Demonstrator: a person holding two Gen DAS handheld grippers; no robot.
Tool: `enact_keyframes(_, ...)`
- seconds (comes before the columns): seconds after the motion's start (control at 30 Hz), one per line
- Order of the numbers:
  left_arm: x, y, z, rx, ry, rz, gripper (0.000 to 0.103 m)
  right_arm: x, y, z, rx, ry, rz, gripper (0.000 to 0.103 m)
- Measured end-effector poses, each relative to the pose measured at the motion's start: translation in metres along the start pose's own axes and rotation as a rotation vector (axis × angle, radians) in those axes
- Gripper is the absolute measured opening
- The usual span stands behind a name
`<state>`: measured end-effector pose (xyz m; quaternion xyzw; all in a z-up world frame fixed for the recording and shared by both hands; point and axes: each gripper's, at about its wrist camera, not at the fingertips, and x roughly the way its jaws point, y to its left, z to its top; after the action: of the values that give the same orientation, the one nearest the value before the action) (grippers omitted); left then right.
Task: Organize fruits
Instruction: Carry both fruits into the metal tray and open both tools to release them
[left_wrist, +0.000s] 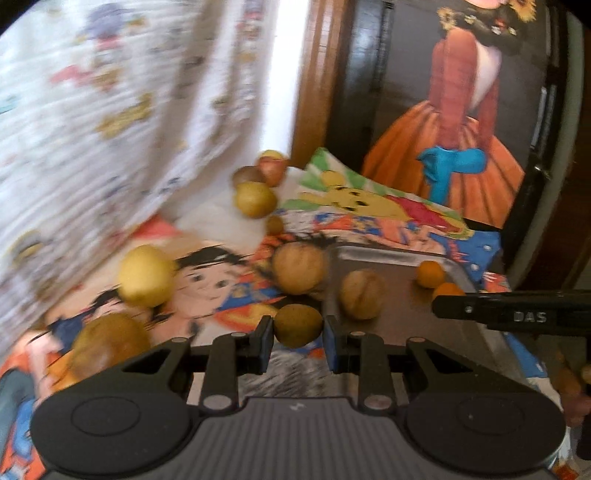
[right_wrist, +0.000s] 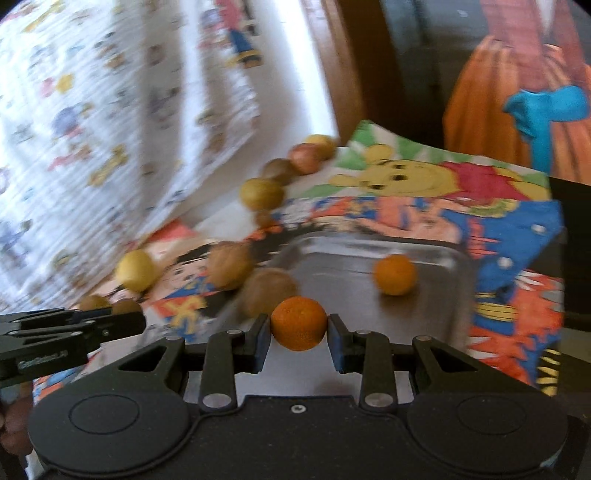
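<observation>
Fruits lie scattered over a cartoon-print cloth on the tabletop, beside a metal tray holding one orange and a brown fruit. The right tool grips an orange fruit over the tray's near edge; the left tool clasps a greenish-yellow fruit.
</observation>
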<state>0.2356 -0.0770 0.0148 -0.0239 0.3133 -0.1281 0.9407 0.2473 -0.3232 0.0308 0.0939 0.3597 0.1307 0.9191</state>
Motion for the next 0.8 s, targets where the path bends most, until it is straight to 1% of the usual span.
enact_keyframes(0.17, 0.024, -0.028, 0.002, 0.040, 0.031, -0.050, 0.031, 0.007, -0.024, -0.001, 0.046, -0.006, -0.057, 0.035)
enact_keyframes(0.33, 0.046, -0.046, 0.000, 0.071, 0.060, -0.082, 0.031, 0.016, -0.031, -0.001, 0.065, -0.008, -0.079, 0.035)
enact_keyframes(0.47, 0.057, -0.051, -0.002, 0.084, 0.075, -0.086, 0.031, 0.024, -0.032, 0.001, 0.067, -0.004, -0.088, 0.035)
enact_keyframes(0.8, 0.070, -0.050, -0.007, 0.077, 0.107, -0.095, 0.031, 0.037, -0.035, 0.002, 0.067, 0.015, -0.119, 0.035)
